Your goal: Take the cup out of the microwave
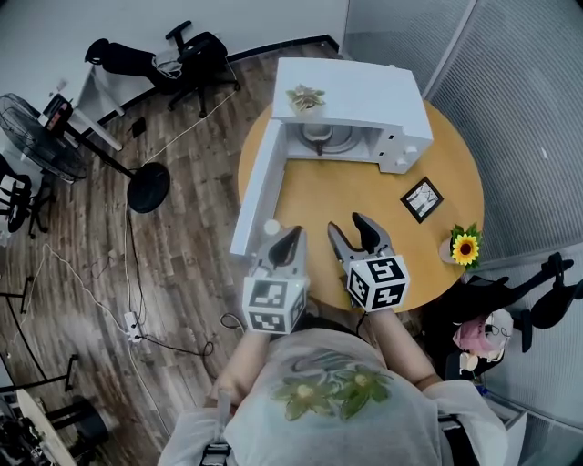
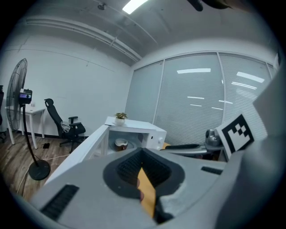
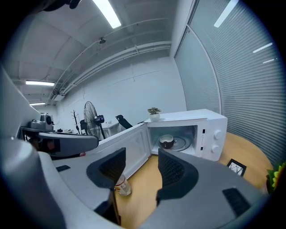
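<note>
Cup [image 1: 319, 143] sits untouched inside the open microwave [image 1: 364, 91], so the reach hasn't started. Both tools wait at the desk's [image 1: 346, 200] near edge, well short: left tool [image 1: 291, 235] pinched narrow on nothing, right tool [image 1: 349, 226] wide. Next, probably: right goes forward into the cavity to straddle the cup.

We register bright, even light from ceiling strips [image 3: 107, 13] above the right gripper [image 3: 140, 165] and left gripper [image 2: 142, 167]. Both gripper views bow strongly and darken at the corners. Jaw bodies nearest each lens blur; shadows are faint.
</note>
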`<action>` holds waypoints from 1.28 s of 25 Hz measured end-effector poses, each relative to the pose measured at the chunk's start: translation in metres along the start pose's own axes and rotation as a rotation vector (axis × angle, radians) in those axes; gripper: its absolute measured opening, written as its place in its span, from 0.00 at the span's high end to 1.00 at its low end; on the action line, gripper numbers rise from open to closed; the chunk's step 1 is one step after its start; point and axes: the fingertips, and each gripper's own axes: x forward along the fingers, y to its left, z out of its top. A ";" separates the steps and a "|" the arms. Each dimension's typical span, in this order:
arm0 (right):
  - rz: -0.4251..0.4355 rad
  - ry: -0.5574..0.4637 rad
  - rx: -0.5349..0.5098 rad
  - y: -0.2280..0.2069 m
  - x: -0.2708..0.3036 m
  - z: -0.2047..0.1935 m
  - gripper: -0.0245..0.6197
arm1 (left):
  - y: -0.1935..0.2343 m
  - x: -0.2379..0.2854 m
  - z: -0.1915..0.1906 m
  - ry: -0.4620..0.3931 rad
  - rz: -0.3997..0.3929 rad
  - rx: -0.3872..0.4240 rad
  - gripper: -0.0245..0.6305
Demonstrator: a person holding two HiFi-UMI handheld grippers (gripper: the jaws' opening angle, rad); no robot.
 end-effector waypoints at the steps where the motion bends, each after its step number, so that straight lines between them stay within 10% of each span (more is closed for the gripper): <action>1: 0.004 0.005 0.001 -0.001 0.003 -0.001 0.62 | 0.001 0.001 -0.001 0.002 0.004 -0.002 0.96; 32: 0.008 0.182 0.085 -0.078 0.166 -0.005 0.62 | 0.053 0.090 0.003 0.126 -0.015 -0.043 0.96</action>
